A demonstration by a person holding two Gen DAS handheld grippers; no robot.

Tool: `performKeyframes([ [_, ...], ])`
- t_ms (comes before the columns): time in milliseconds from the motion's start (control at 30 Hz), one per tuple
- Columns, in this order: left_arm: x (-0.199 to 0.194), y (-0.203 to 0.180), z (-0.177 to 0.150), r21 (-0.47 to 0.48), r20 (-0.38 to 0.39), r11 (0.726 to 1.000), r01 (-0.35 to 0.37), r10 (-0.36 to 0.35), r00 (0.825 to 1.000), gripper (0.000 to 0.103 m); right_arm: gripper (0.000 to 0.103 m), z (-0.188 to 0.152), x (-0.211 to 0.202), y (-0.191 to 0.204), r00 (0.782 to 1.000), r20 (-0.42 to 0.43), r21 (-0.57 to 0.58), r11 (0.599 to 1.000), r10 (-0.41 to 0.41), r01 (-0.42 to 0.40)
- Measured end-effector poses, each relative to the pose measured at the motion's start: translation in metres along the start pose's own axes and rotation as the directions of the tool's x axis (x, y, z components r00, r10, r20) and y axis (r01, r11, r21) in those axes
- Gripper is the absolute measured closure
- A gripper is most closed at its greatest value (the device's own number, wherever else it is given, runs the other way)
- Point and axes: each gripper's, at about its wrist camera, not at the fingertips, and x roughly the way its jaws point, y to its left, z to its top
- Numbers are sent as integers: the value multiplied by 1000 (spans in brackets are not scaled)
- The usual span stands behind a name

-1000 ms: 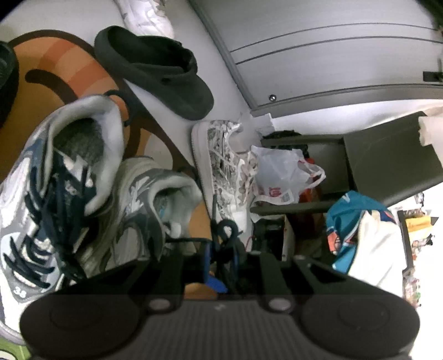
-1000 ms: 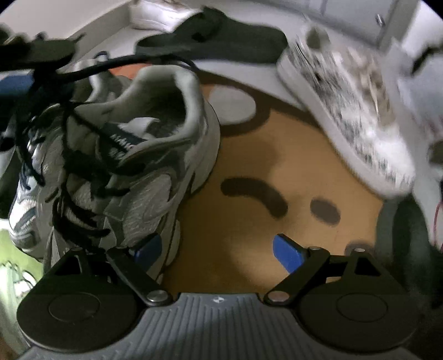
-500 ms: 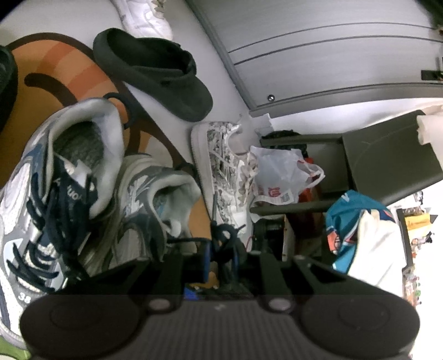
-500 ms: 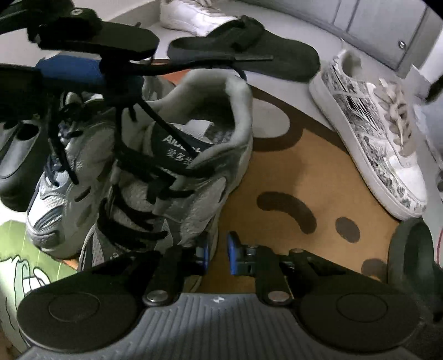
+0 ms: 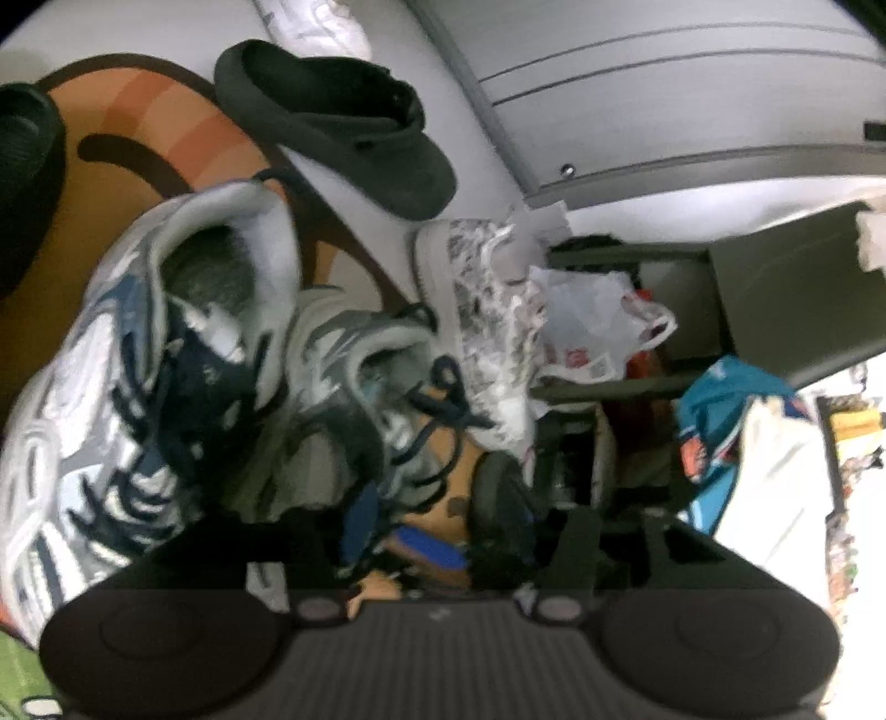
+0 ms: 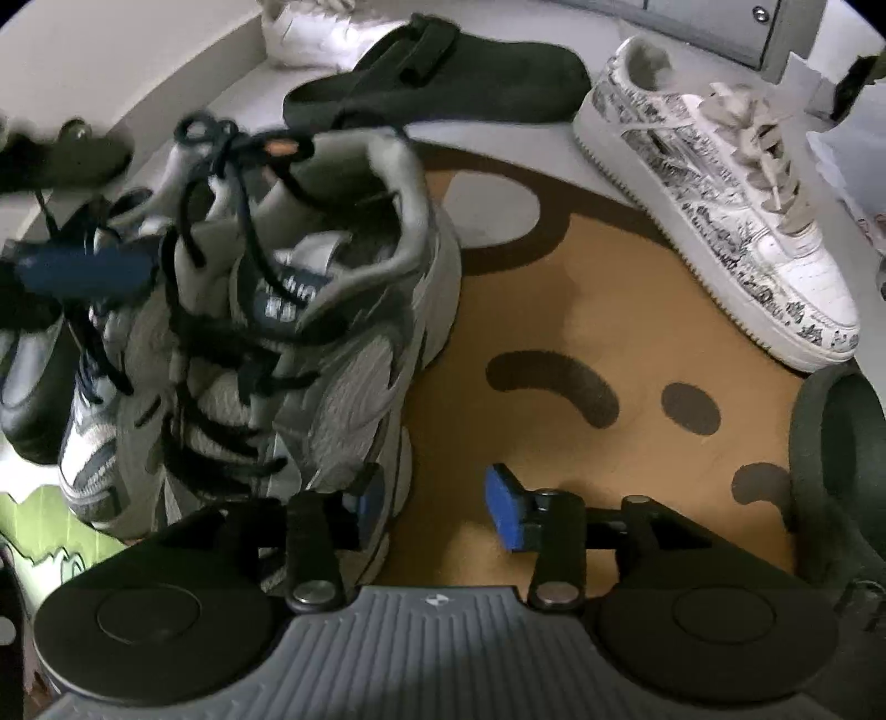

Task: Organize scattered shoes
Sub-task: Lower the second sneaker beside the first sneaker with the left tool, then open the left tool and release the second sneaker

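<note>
Two grey-and-white sneakers with dark laces stand side by side on the orange rug [image 6: 554, 443]. The nearer grey sneaker [image 6: 310, 343] [image 5: 343, 376] has its knotted lace [image 6: 221, 138] lying loose over the collar. The whiter sneaker [image 5: 111, 360] [image 6: 88, 443] is on its far side. My left gripper [image 5: 426, 498] [image 6: 72, 216] is blurred and its jaws are opening. Lace strands hang between them, but the pads do not press on them. My right gripper [image 6: 437, 507] points down at the rug, jaws opening. Its left pad is beside the grey sneaker's toe, and only rug lies in the gap.
A black clog [image 6: 443, 77] [image 5: 332, 122], a white shoe [image 6: 315, 33] and a print-patterned white sneaker [image 6: 720, 210] [image 5: 487, 310] lie around the rug. A black shoe [image 6: 27, 399] is at the left, a dark round object [image 6: 830, 471] at the right. Grey cabinet [image 5: 664, 99] and bags [image 5: 592, 327] stand behind.
My left gripper, shut on the dark lace before, has spread its jaws and the lace has dropped loose. My right gripper went from wide to shut and has parted again.
</note>
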Motion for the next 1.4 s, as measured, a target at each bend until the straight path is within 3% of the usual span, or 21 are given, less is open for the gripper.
performKeyframes([
  [233,-16,4,-4,8,1,1000,-5,5,1000,34,52,6,-2,10,1000,8,-9,1000,-29,30],
  [600,-47,16,-5,-33,41,999,6,-5,999,22,24,11,-26,14,999,40,19,1000,0,-1],
  [933,-74,11,-3,-40,112,999,31,-27,993,13,15,16,-47,34,1000,26,-27,1000,1,-1],
  [1067,-82,3,1,-11,137,999,39,-37,990,7,14,27,-64,42,999,33,-86,996,-33,36],
  [1267,-95,7,7,-23,189,999,41,-36,981,2,9,60,-93,54,999,22,-67,997,-35,37],
  [1333,-98,9,10,-21,203,1000,15,-10,979,2,1,68,-100,60,999,6,-80,996,-37,38],
  [1400,-99,11,13,-14,214,1000,-9,12,977,2,0,78,-109,69,998,-8,-100,993,-70,69],
])
